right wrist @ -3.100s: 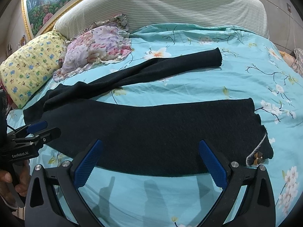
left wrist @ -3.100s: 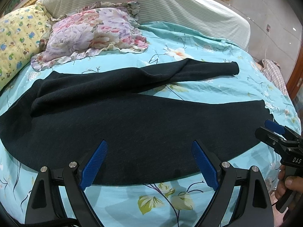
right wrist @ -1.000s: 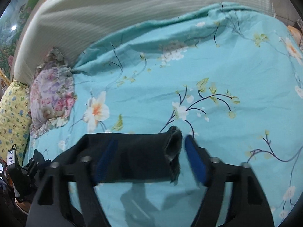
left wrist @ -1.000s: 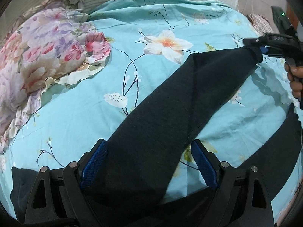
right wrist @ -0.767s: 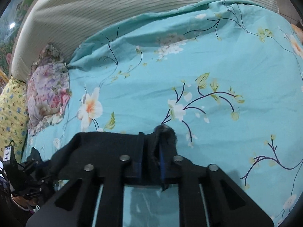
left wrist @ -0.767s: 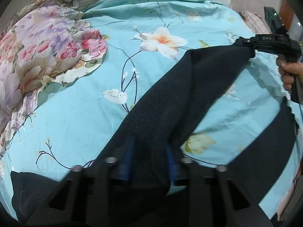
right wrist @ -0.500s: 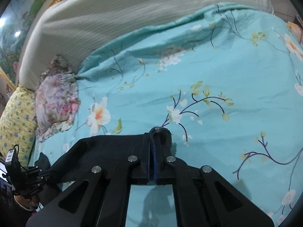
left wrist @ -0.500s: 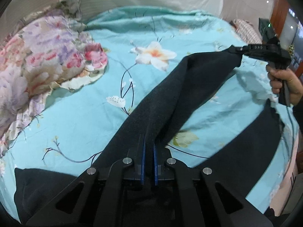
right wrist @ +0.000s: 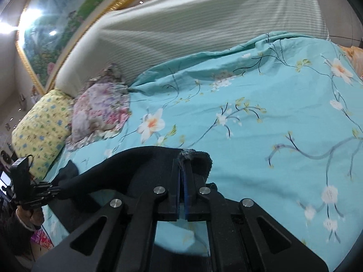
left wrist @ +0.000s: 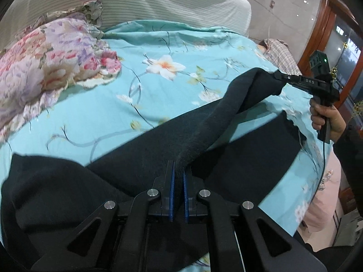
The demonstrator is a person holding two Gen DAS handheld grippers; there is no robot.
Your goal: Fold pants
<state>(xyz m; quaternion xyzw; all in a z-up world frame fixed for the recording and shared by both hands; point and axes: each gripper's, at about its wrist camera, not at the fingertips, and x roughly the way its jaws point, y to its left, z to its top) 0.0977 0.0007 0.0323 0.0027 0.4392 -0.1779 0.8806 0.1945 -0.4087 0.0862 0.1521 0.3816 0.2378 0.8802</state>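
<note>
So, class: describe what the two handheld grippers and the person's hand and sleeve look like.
Left gripper and right gripper: black frames, blue finger pads, silver screws. White lettering marks the right gripper's side, where a thin black cable hangs. Bare hand, dark sleeve.

A floral pillow (left wrist: pixel 52 54) lies on the turquoise flowered bedspread (left wrist: pixel 158 95) just below the striped headboard (right wrist: pixel 204 22), with a yellow patterned pillow (right wrist: pixel 40 131) beside it and a gold-framed painting (right wrist: pixel 56 18) above.
</note>
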